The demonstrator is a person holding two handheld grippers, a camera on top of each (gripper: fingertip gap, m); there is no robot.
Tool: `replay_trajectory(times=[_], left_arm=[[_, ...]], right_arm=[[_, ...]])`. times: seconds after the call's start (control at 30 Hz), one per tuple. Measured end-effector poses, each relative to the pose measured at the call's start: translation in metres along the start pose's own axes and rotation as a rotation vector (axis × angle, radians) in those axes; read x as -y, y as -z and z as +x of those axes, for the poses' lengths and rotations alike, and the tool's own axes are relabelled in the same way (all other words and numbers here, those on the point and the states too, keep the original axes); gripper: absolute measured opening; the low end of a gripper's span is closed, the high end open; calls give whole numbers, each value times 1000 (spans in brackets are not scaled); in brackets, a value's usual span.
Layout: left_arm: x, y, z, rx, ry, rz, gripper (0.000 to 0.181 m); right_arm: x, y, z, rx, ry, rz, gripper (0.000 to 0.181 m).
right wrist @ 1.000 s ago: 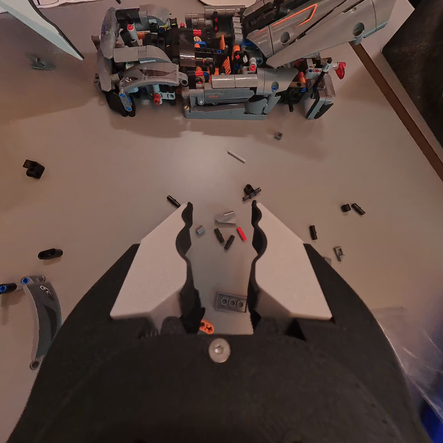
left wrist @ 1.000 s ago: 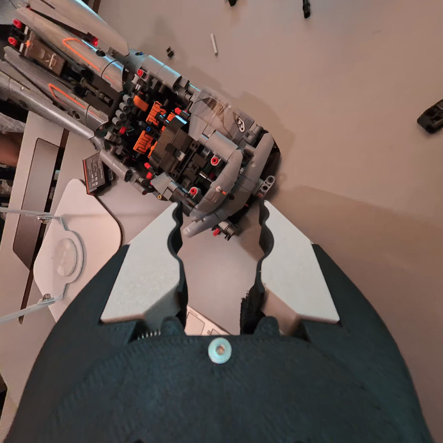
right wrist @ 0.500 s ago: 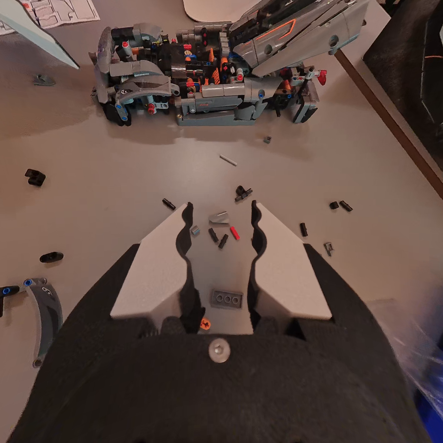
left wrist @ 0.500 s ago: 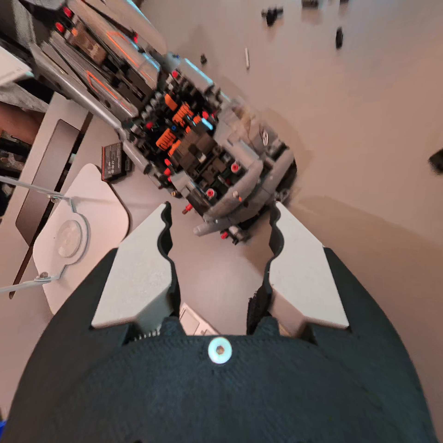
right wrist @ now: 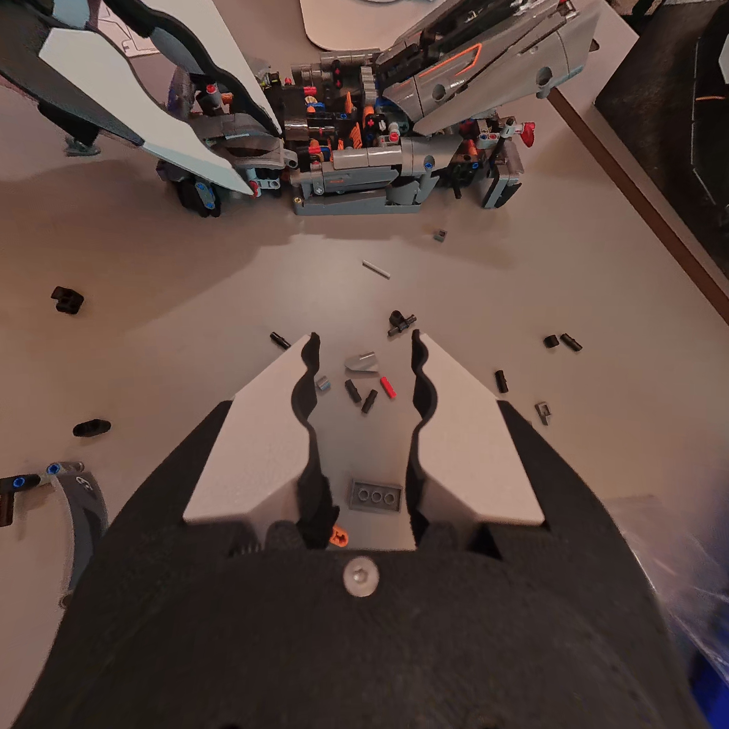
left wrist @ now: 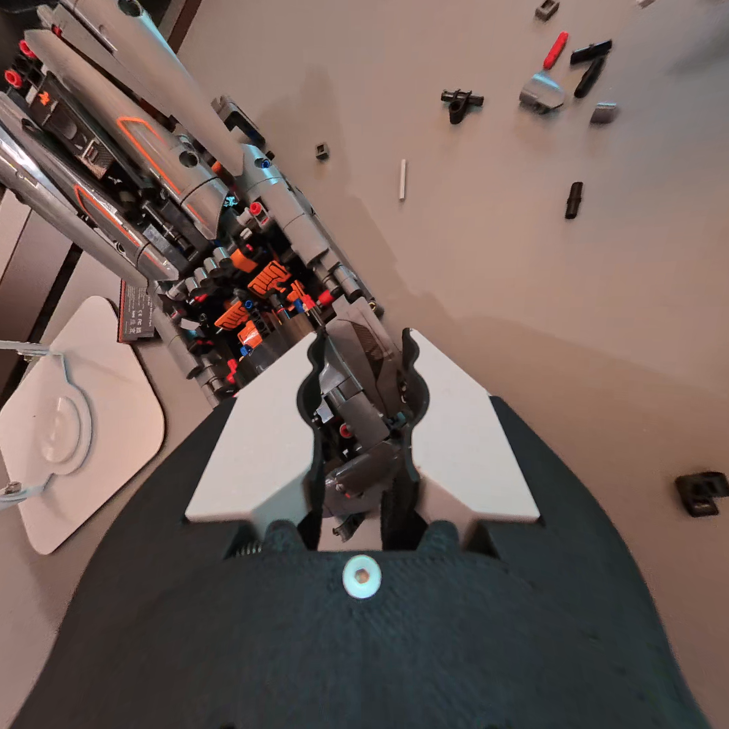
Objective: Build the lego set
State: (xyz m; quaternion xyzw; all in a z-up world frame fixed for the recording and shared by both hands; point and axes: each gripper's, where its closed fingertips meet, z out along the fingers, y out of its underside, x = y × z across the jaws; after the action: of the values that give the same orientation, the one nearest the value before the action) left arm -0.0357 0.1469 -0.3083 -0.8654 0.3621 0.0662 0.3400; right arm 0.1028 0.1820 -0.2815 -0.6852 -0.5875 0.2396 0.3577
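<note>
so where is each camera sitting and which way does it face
Left wrist view: sits on the left tool, looking down along its fingers, which straddle the nose of the lego car; only that tool shows.
Right wrist view: sits on the right tool, open above the loose grey wedge piece, facing the car's side; the left tool also shows, top left.
Shared: the car, the wedge piece, the thin grey axle and the table.

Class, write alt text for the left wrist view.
The left tongs straddle the front end of a grey, black and orange lego car model on a beige table. Small loose black, grey and red pieces lie scattered beyond.
</note>
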Motion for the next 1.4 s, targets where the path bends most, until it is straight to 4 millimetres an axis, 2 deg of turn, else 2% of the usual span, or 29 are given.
replay_trajectory(times=[0.17,0.37,0.47,0.6,0.77,0.9,0.97,1.1,1.23,1.4], left_arm=[[-10,7,2,-11,-78,9,36],[-36,28,6,-153,-272,53,36],[-51,34,-4,-195,-298,84,34],[-67,33,-31,-124,-225,51,32],[-74,43,-50,-26,-114,39,57],[-90,58,-64,57,7,31,67],[-98,61,-65,59,102,23,70],[-120,57,-70,34,299,-25,88],[-126,48,-64,-34,366,-27,95],[-129,37,-64,-36,356,-61,94]], right_arm=[[2,-1,-5,10,16,1,46],[-2,-3,-3,13,3,-7,46],[-4,-4,-2,14,0,-7,46],[-6,-4,0,14,-9,-8,46],[-6,-4,1,13,-12,-8,46],[-4,-2,2,8,-11,1,46],[-2,0,2,7,-12,7,46],[-2,-1,0,13,-9,8,46],[-4,-4,0,15,-8,-5,46],[-3,-2,1,17,-15,5,46]])
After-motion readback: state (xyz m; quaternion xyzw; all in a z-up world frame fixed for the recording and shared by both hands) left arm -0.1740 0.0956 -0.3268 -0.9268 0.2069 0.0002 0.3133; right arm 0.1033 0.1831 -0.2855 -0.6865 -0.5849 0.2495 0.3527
